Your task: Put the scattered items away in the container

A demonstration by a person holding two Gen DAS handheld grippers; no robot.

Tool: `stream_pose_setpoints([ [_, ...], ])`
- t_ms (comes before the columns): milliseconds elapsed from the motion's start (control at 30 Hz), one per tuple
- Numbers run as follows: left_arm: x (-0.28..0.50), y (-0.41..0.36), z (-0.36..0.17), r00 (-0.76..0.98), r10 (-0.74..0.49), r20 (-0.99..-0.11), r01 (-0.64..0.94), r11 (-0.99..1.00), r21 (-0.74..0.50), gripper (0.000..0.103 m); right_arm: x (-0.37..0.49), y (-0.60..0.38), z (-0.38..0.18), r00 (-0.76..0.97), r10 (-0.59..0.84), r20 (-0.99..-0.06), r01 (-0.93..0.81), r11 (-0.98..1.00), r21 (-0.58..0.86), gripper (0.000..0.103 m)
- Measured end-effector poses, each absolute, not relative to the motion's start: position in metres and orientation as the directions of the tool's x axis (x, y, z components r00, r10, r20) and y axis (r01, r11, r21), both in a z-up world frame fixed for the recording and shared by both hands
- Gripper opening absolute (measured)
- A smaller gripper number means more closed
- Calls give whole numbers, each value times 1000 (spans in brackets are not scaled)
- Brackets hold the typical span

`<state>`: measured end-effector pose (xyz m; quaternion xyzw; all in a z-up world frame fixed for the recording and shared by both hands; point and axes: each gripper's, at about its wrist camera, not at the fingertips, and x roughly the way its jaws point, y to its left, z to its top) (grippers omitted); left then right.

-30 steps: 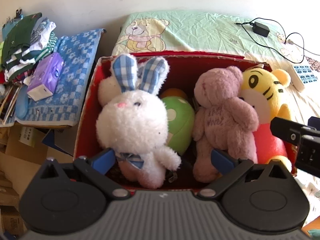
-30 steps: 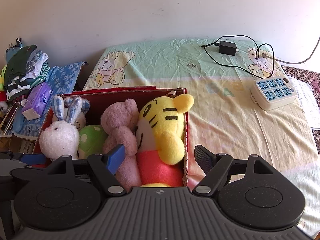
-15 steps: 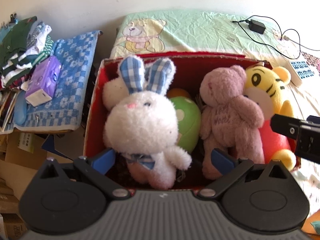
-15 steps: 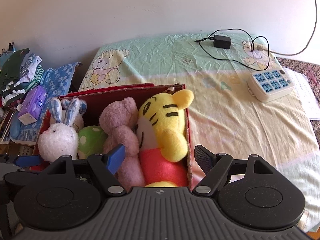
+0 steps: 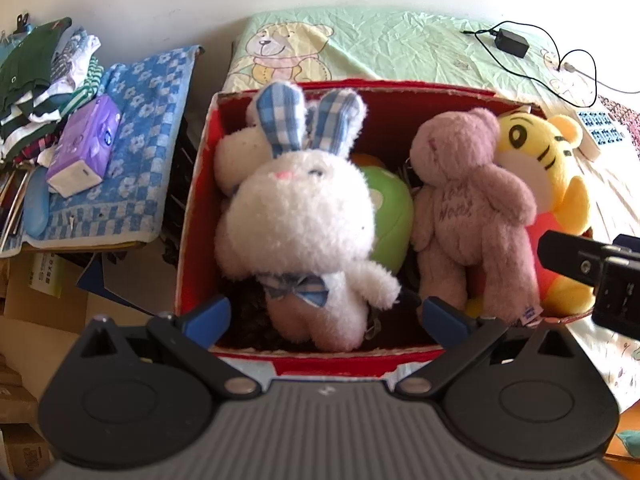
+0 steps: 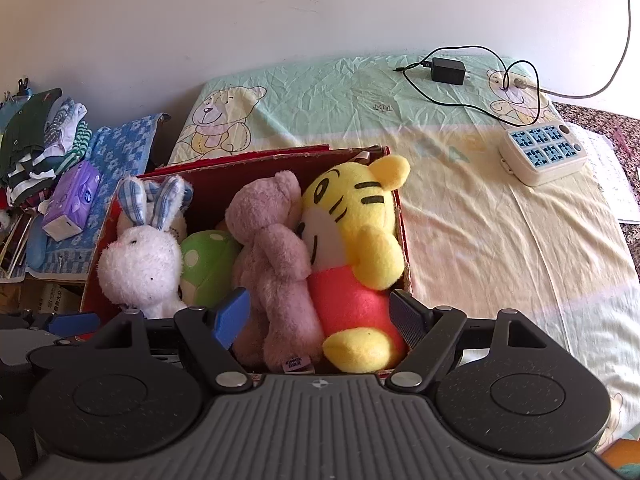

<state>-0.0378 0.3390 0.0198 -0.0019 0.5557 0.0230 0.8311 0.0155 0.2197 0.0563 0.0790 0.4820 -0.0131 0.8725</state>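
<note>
Your toys are in: the white rabbit [image 5: 296, 236], green mushroom [image 6: 206, 266], pink bear [image 5: 468, 216] and yellow tiger [image 6: 352, 240] all sit in the red box [image 5: 196, 216]. Your left gripper [image 5: 326, 314] and right gripper [image 6: 320, 316] both gape empty at its near edge. No stray toy shows on the bedsheet [image 6: 480, 232], so you look about finished.

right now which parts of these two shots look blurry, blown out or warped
Left wrist view: the fluffy white plush rabbit is soft and slightly overexposed, and the red cardboard box bows with fisheye distortion. Right wrist view: sharper, sunlight washing out the pale bear-print bedsheet, corners vignetted dark.
</note>
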Motion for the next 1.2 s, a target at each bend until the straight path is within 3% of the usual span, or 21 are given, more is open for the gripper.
stream_pose_setpoints([
  [1200, -34, 342, 22, 459, 119, -880, -61, 993, 102, 102, 22, 233, 52, 538, 44, -842, 94, 989, 111, 79],
])
